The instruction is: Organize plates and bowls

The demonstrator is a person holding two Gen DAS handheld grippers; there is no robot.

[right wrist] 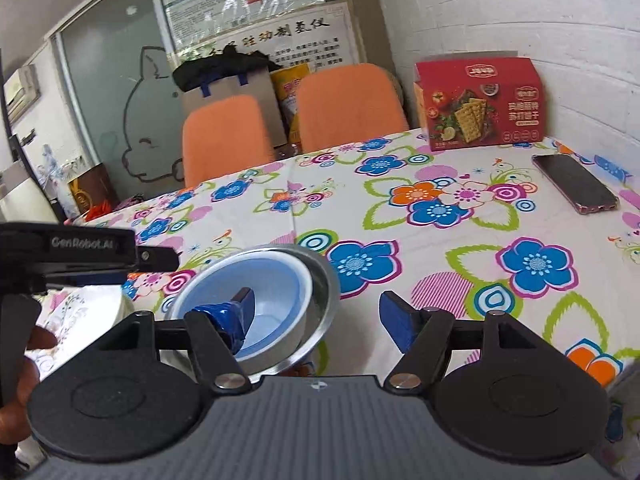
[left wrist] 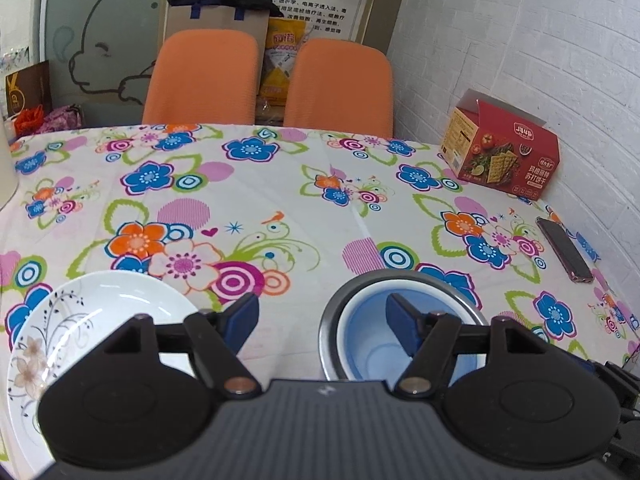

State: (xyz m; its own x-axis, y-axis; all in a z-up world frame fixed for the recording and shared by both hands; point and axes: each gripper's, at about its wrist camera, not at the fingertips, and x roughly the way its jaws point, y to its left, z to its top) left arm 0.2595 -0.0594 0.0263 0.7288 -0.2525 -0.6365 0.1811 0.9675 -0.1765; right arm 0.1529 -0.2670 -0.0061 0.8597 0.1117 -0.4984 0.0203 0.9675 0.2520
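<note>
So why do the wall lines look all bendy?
Left wrist view: the fisheye lens curves the brick wall and table edge. Right wrist view: same bending; the plate looks washed out by glare.

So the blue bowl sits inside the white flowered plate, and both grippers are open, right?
Not quite. The blue bowl sits inside a metal bowl, as the left wrist view shows; the white flowered plate lies apart beside it. The left gripper and right gripper are open.
</note>
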